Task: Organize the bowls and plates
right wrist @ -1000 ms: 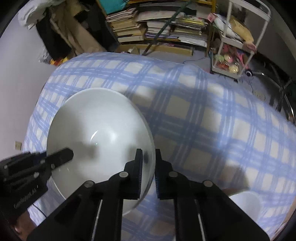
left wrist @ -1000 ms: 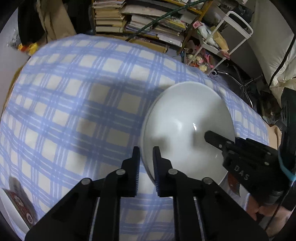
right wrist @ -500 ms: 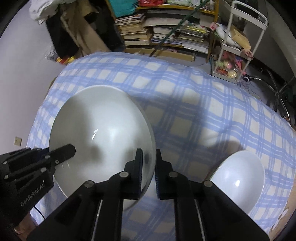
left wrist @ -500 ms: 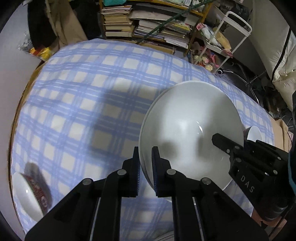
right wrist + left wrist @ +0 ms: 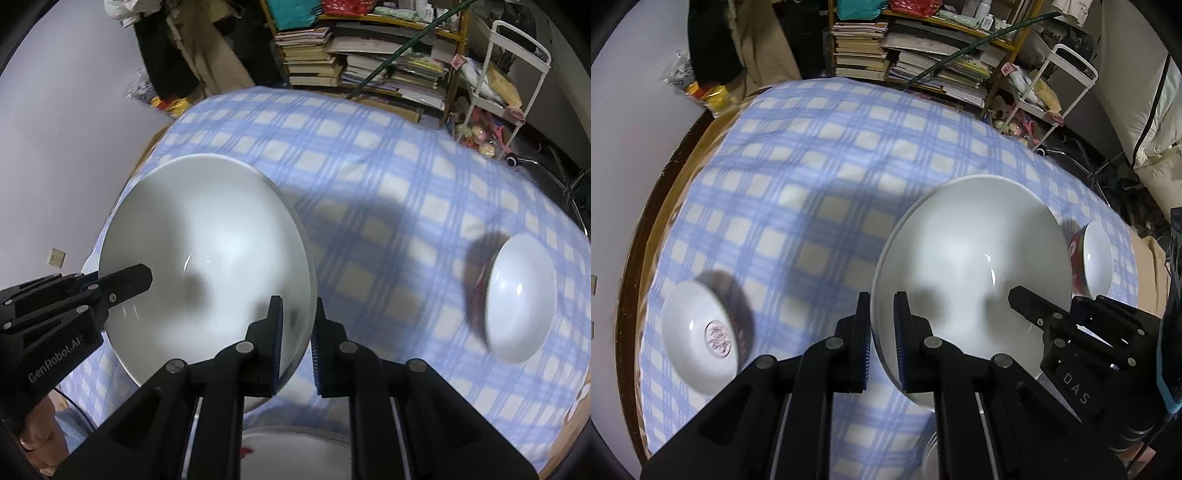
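Black left gripper and right gripper each clamp opposite rims of the large white bowl, held above the checked desk; smaller bowls sit well outside each gripper.

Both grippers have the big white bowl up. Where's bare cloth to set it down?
The far half of the checked tablecloth, toward the bookshelf, is bare. So is the middle stretch between the small patterned bowl on the left and the red-sided bowl on the right. The near edge is crowded: another white dish sits under the grippers.
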